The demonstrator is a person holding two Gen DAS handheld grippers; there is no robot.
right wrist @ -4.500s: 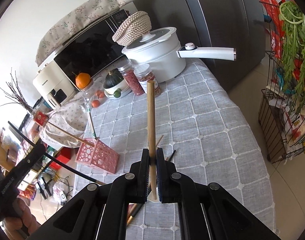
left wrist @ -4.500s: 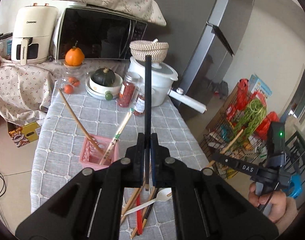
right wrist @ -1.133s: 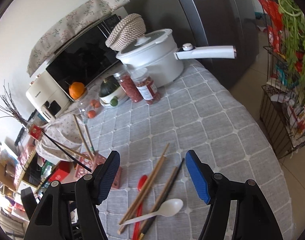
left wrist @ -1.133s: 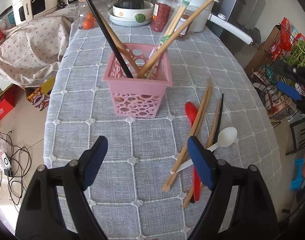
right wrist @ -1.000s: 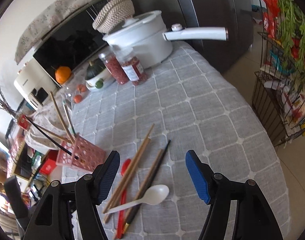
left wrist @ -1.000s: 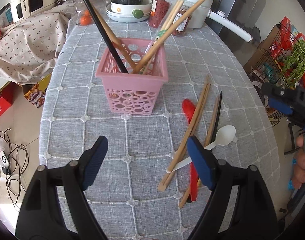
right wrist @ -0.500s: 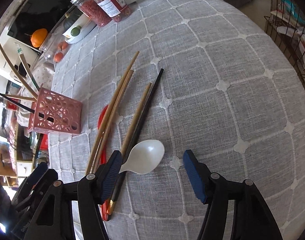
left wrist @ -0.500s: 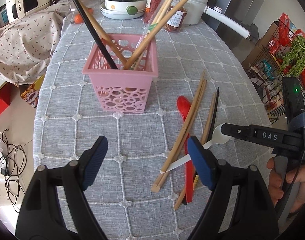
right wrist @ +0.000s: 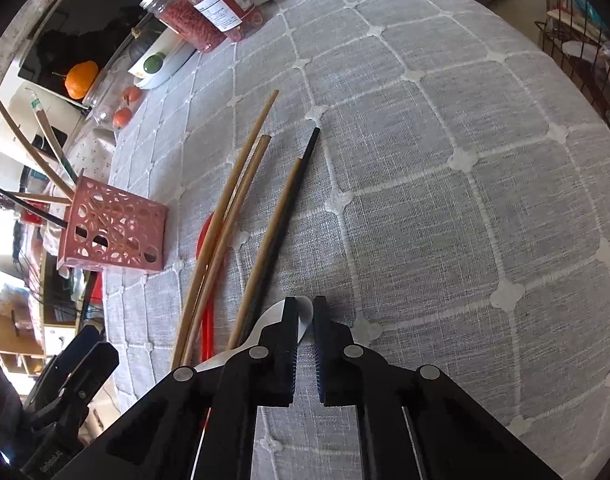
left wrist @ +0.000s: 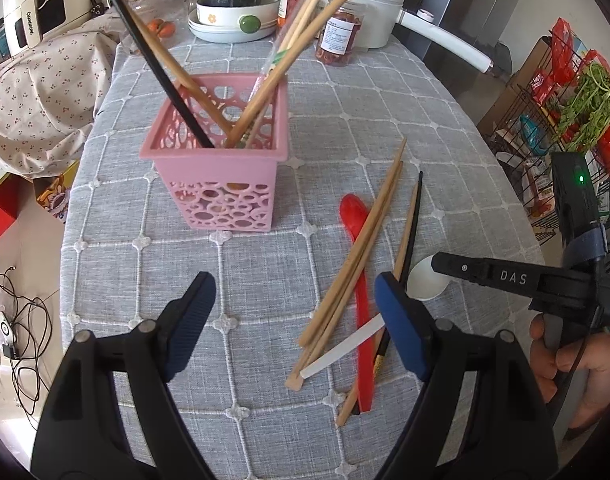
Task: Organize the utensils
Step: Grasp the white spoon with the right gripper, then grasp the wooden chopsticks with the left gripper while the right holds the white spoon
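A pink perforated basket (left wrist: 219, 168) stands on the grey checked tablecloth and holds several chopsticks, wooden and black. To its right lie loose wooden chopsticks (left wrist: 361, 248), a black chopstick (left wrist: 415, 216), a red spoon (left wrist: 359, 264) and a white spoon (left wrist: 425, 284). My left gripper (left wrist: 295, 312) is open and empty above the cloth in front of the basket. My right gripper (right wrist: 304, 312) is nearly closed around the bowl of the white spoon (right wrist: 273, 320); it also shows in the left wrist view (left wrist: 441, 268), over the spoon's bowl. The basket (right wrist: 113, 232) is at the left in the right wrist view.
At the table's far end stand two jars of red food (left wrist: 339, 36), a white bowl with a dark squash (left wrist: 235, 8), a white pot with a long handle (left wrist: 445, 38) and small tomatoes. A wire rack with greens (left wrist: 585, 100) stands to the right of the table.
Both grippers dropped their chopsticks into the basket and opened. The right gripper then came down over the white spoon and its jaws have closed in on the bowl.
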